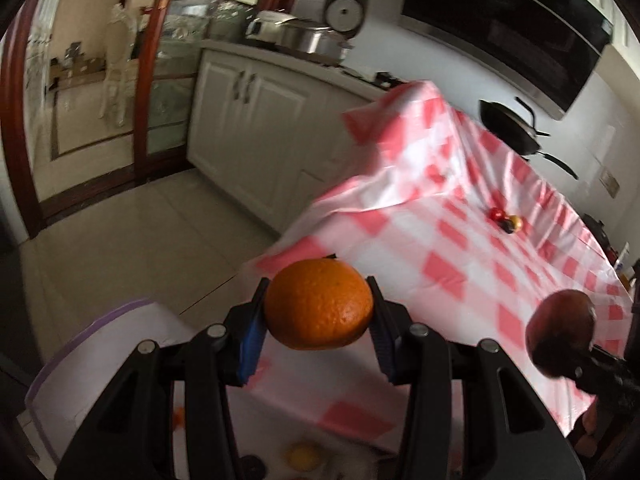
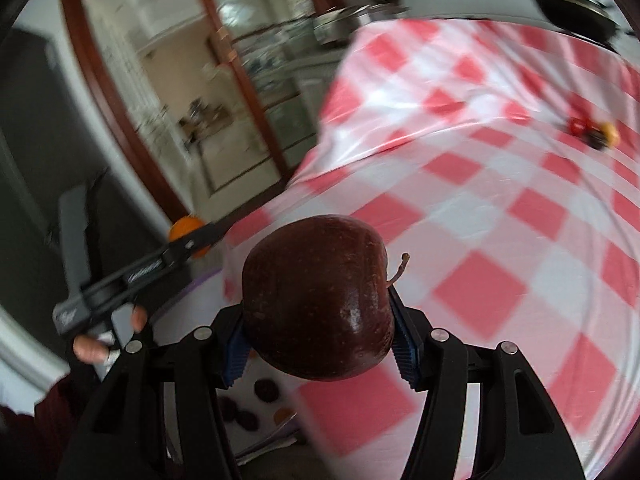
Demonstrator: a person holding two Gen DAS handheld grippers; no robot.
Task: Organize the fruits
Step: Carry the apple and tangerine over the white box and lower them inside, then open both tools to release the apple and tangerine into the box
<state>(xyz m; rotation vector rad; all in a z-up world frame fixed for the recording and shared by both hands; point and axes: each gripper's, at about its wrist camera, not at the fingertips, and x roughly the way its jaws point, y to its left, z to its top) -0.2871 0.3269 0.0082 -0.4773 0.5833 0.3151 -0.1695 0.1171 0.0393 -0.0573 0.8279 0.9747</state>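
an orange [image 1: 319, 305] is clamped in the left gripper [image 1: 318, 320] and a dark red apple [image 2: 318, 300] (stem up) in the right gripper [image 2: 320, 320], both held above the near edge of the checked tablecloth [image 2: 500, 208].

Kitchen: pale tiled floor [image 1: 120, 232], white cabinets [image 1: 256, 128], red-brown framed glass door [image 1: 160, 80], grey wall [image 1: 420, 52], black range hood [image 1: 512, 20]. Pink-checked tablecloth [image 1: 460, 264] covered table. Soft daylight.
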